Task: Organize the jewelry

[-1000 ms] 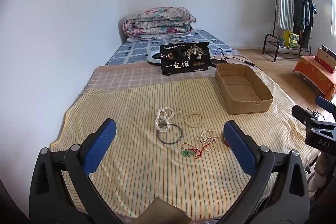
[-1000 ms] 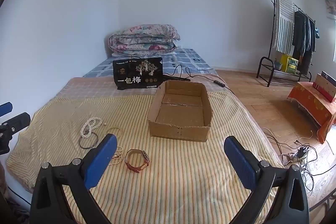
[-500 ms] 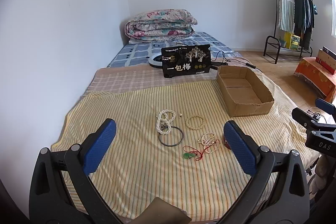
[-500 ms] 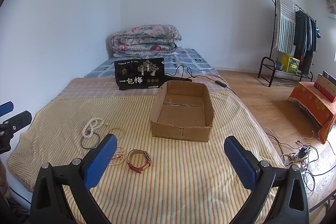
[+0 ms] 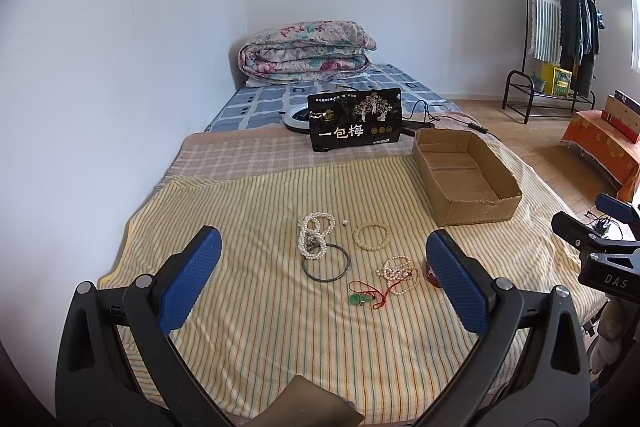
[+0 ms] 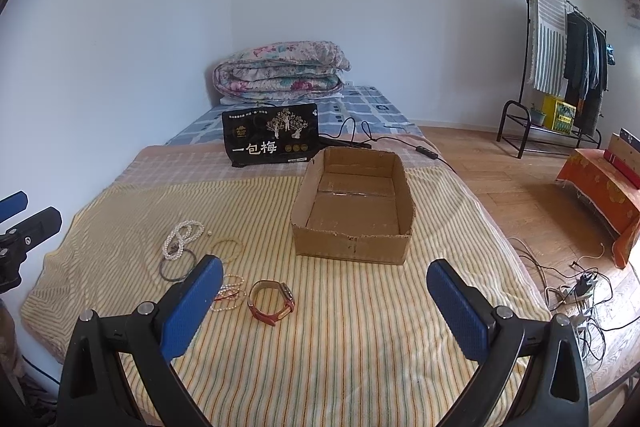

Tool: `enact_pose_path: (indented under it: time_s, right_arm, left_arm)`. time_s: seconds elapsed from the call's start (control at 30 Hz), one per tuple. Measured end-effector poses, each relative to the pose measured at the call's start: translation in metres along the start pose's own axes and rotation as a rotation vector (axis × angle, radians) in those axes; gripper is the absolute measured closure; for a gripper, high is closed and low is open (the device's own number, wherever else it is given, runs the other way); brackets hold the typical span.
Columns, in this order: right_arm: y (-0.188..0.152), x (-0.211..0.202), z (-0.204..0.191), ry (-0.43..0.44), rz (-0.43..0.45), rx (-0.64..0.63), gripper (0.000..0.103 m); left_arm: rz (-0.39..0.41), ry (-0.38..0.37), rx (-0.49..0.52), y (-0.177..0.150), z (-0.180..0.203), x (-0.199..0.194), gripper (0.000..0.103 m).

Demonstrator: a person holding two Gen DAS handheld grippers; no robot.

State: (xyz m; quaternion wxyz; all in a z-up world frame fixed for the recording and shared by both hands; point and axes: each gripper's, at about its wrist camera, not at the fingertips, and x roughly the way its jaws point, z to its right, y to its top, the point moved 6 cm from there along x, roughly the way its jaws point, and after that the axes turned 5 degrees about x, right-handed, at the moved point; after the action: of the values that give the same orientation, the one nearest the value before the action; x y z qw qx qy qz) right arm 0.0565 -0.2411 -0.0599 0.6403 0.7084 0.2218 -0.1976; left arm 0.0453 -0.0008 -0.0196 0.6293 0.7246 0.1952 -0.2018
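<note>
Jewelry lies on a yellow striped cloth (image 5: pixel 248 211) on the bed: a white pearl necklace (image 5: pixel 314 237), a dark bangle (image 5: pixel 326 263), a beige bead bracelet (image 5: pixel 372 237), a small pearl strand (image 5: pixel 396 273), a red cord with a green pendant (image 5: pixel 362 297) and a red-strapped watch (image 6: pixel 272 301). An empty cardboard box (image 5: pixel 464 175) stands to the right; it also shows in the right wrist view (image 6: pixel 354 209). My left gripper (image 5: pixel 324 275) is open and empty, held above the jewelry. My right gripper (image 6: pixel 324 301) is open and empty, near the watch.
A black snack bag (image 5: pixel 356 125) stands behind the cloth, with cables and a folded floral quilt (image 5: pixel 304 53) further back. A white wall runs along the left. A clothes rack (image 5: pixel 560 39) and an orange-covered stand (image 5: pixel 604 151) are on the wooden floor at right.
Both grippers have drawn back and risen slightly; the bed and box look a little farther. Nothing was gripped or moved on the cloth.
</note>
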Motion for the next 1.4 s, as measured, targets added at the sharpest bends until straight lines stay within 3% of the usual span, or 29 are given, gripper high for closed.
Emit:
enact_pose_path:
  time_s: [1.4]
  right_arm:
    - [-0.0013,0.0021,-0.0011,0.008,-0.013,-0.006,0.0]
  left_arm:
    - [-0.002,-0.001,-0.004,-0.0008,-0.0011,-0.0029,0.0]
